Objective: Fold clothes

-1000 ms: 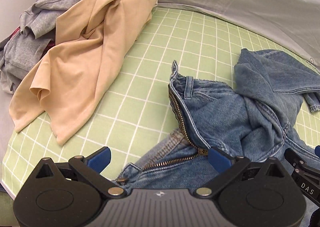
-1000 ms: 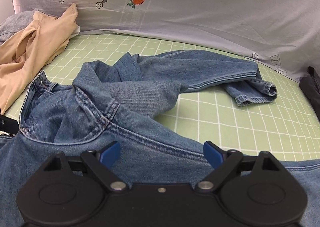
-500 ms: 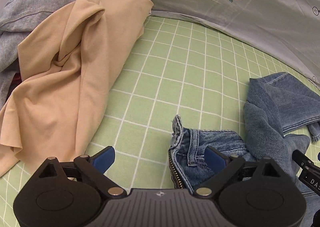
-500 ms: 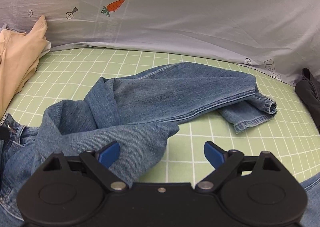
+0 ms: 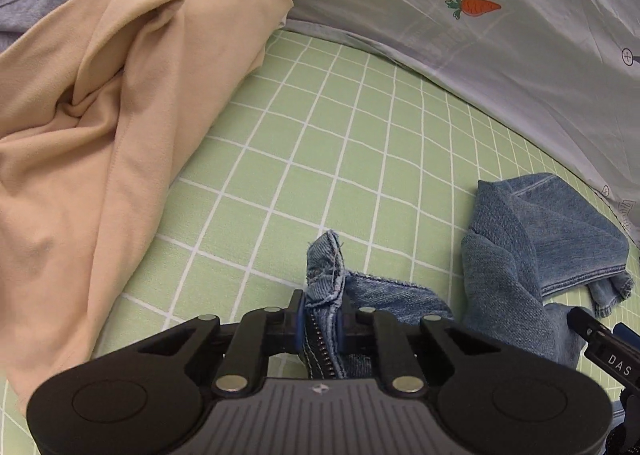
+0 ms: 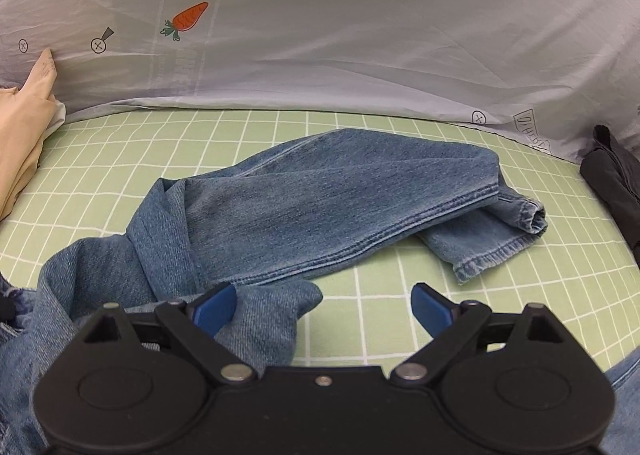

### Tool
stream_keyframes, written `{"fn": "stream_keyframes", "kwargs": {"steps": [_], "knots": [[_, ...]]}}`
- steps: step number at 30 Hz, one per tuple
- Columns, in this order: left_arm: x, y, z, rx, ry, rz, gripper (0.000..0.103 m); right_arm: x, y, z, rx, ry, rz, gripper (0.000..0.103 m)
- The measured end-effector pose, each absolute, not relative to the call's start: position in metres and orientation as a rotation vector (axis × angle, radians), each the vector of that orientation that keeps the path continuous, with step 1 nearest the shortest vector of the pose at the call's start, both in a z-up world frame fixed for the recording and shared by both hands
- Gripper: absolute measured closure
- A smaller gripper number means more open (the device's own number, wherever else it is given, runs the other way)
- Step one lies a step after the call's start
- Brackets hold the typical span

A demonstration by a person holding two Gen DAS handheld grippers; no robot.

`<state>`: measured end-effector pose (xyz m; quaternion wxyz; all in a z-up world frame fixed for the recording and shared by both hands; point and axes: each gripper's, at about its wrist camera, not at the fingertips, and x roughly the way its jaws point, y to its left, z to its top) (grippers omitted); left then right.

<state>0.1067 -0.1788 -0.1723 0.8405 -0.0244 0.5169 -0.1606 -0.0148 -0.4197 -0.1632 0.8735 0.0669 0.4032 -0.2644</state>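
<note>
Heavy, limp jeans (image 6: 320, 207) are spread crumpled on the green checked sheet (image 5: 320, 143). The waistband corner (image 5: 326, 275) is being clamped by the closing left gripper (image 5: 320, 325); the right gripper (image 6: 324, 307) is held wide open, empty.

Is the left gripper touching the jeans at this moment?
Touching. The left wrist view shows the left gripper with its jaws closing on the jeans, both blue pads pressed against the denim by the zipper.

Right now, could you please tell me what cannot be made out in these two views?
- Left wrist view: the blue denim jeans below the closing left gripper, hidden by its body.
- Right wrist view: the black garment, cut off by the right edge.
- Right wrist view: the beige shirt, cut off left.
</note>
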Motion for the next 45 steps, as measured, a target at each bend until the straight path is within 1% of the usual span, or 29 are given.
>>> {"fn": "stream_keyframes", "kwargs": {"steps": [4,7,10,13,20,24,32,34,35,36,37,38,39,40,41,42,45], "knots": [[0.11,-0.165,-0.148,-0.02,0.978,-0.237,0.087,-0.025,-0.428,-0.159,0.136,0.827,-0.576,0.007],[0.113,-0.166,-0.147,0.075,0.945,-0.2,0.087,-0.029,-0.44,-0.158,0.143,0.823,-0.614,0.007],[0.114,-0.164,-0.155,0.076,0.984,-0.199,0.087,-0.025,-0.457,-0.158,0.162,0.815,-0.641,0.007],[0.111,-0.165,-0.164,0.106,1.004,-0.204,0.087,-0.013,-0.473,-0.157,0.116,0.791,-0.666,0.008],[0.117,-0.164,-0.184,0.13,1.09,-0.214,0.085,0.049,-0.527,-0.153,0.135,0.742,-0.696,0.015],[0.121,-0.168,-0.191,0.15,1.115,-0.222,0.085,0.092,-0.554,-0.165,0.099,0.791,-0.665,0.021],[0.126,-0.171,-0.2,0.144,1.144,-0.197,0.083,0.133,-0.56,-0.195,0.005,0.931,-0.443,0.021],[0.125,-0.172,-0.201,0.146,1.141,-0.193,0.083,0.134,-0.561,-0.198,0.005,0.931,-0.428,0.022],[0.125,-0.172,-0.2,0.147,1.139,-0.192,0.083,0.133,-0.563,-0.197,0.031,0.929,-0.408,0.026],[0.125,-0.173,-0.2,0.149,1.137,-0.191,0.083,0.132,-0.566,-0.196,0.061,0.928,-0.384,0.04],[0.124,-0.173,-0.2,0.152,1.136,-0.19,0.083,0.131,-0.569,-0.195,0.091,0.926,-0.361,0.051],[0.124,-0.173,-0.2,0.155,1.135,-0.189,0.083,0.13,-0.571,-0.193,0.13,0.923,-0.341,0.068],[0.124,-0.174,-0.2,0.16,1.135,-0.188,0.083,0.129,-0.57,-0.19,0.131,0.917,-0.346,0.089],[0.124,-0.175,-0.2,0.165,1.135,-0.186,0.083,0.127,-0.569,-0.184,0.134,0.901,-0.346,0.095],[0.124,-0.175,-0.2,0.17,1.135,-0.186,0.083,0.124,-0.568,-0.179,0.139,0.882,-0.343,0.098],[0.124,-0.175,-0.199,0.175,1.135,-0.187,0.083,0.121,-0.567,-0.173,0.144,0.864,-0.341,0.098],[0.123,-0.174,-0.199,0.175,1.131,-0.193,0.082,0.101,-0.564,-0.13,0.15,0.691,-0.362,0.099]]}}
